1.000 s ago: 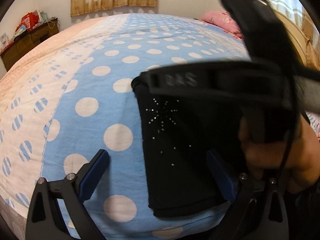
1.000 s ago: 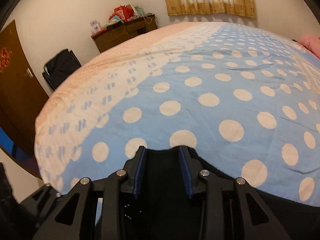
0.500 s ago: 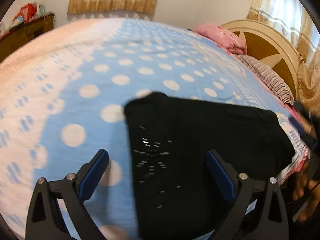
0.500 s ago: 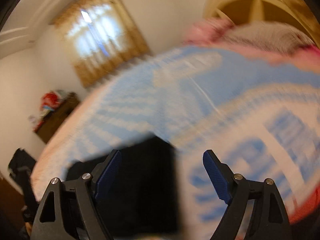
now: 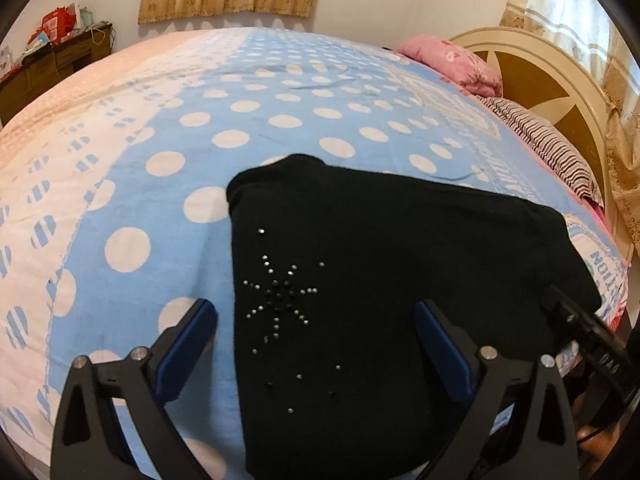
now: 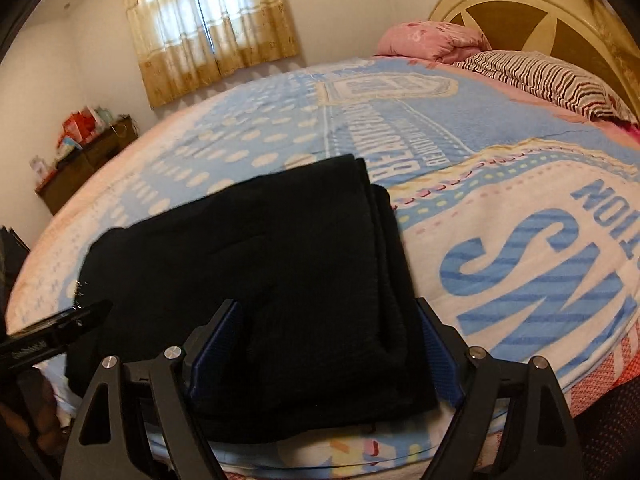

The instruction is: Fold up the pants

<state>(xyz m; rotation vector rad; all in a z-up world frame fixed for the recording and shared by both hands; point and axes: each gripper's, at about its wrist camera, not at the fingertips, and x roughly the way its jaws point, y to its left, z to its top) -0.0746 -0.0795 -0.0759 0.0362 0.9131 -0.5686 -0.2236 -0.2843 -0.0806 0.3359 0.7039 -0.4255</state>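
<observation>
Black pants (image 5: 380, 280) lie folded into a flat rectangle on the bed near its front edge, with a rhinestone star pattern on their left part. They also show in the right wrist view (image 6: 260, 280), with stacked layers at their right edge. My left gripper (image 5: 316, 344) is open and empty over the left part of the pants. My right gripper (image 6: 328, 356) is open and empty, its jaws straddling the right end of the pants. The tip of the other gripper shows at each view's edge.
The bed (image 5: 200, 120) has a blue polka-dot and pink blanket. A pink pillow (image 5: 452, 60) and a striped pillow (image 5: 548, 144) lie by the cream headboard (image 5: 560, 76). A wooden cabinet (image 5: 52, 68) stands by the far wall under curtains.
My right gripper let go of the pants' edge, opened, and swung right to the pants' other end. It no longer blocks the left wrist view. The pants lie flat.
</observation>
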